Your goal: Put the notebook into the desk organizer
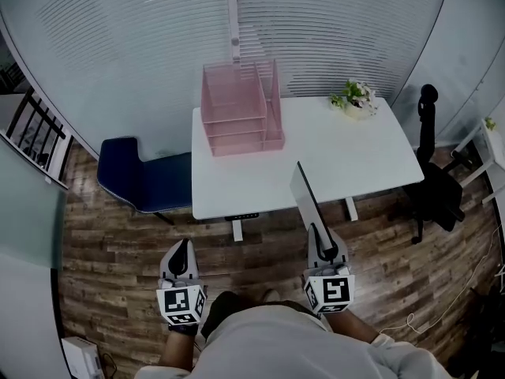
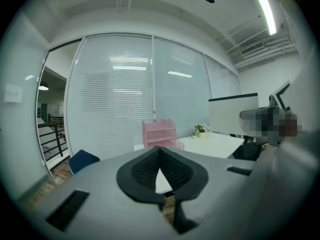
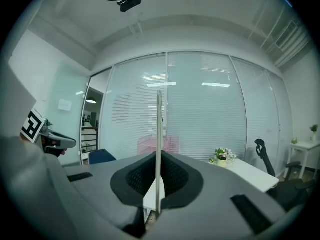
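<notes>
The left claw [image 1: 182,249] is closed, with nothing in it. The right claw [image 1: 317,235] is closed on the thin notebook [image 1: 303,189], held upright by the table's [image 1: 347,152] near edge. The pink desk organizer [image 1: 237,109] stands at the table's far left.

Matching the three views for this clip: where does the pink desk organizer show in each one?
Head view: pink desk organizer on the white table's far left corner, upper centre.
Left gripper view: dead centre, just above the jaws.
Right gripper view: centre, partly behind the notebook's edge.
Shared landmark: the potted plant, right of the organizer in all three.
</notes>
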Tool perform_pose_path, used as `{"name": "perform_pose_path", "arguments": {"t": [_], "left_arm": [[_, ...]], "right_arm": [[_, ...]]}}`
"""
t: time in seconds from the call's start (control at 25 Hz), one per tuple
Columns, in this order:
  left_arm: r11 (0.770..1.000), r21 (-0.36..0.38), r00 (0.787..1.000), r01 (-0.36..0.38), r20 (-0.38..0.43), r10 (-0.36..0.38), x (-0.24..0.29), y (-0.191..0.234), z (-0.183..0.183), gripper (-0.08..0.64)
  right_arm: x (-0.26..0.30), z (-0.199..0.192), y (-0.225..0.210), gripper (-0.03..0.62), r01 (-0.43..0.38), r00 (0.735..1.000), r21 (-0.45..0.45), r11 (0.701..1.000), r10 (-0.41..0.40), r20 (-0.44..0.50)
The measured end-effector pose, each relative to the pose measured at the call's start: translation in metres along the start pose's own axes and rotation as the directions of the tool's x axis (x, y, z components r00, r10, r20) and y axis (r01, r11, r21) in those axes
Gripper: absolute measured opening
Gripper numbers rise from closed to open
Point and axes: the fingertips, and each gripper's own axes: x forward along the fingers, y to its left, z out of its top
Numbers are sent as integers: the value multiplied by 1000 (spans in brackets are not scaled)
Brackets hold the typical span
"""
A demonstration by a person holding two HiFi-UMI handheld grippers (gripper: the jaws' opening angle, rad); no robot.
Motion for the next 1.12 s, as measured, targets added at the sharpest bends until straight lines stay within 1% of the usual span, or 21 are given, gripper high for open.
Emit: {"name": "perform_pose_path", "arguments": {"t": [0.16,0.28,0.4,0.56,0.76,0.88,0.96,1.12], "left_arm": [[1000,-25,999,-16,-33,15,2,-8,-20,8],[999,-41,998,-25,-52,23,8,1,-30,8],[998,-55,999,-23,-35,21,29,16,-28,8],[998,-62,1000,13,-19,-14,65,39,-22,8],[997,-58,998,61,-8,-61,116,82,-6,8],[995,-47,996,88,-6,-89,147,111,4,8],[994,-44,994,104,-10,-104,165,130,8,8],[991,-42,992,125,-22,-126,186,165,10,8]], "right_arm": [[17,-5,-6,21,-24,1000,-7,1000,24,-1],[32,-7,-5,21,-30,1000,-10,1000,30,-7],[56,-3,-1,21,-28,1000,-25,999,28,-1],[88,3,9,21,-4,1000,-48,999,3,-5],[140,16,22,21,43,999,-82,996,-45,-17],[181,25,25,21,75,997,-129,989,-79,-22],[211,35,26,21,92,995,-182,979,-97,-20],[274,56,29,21,98,994,-325,941,-109,-16]]}}
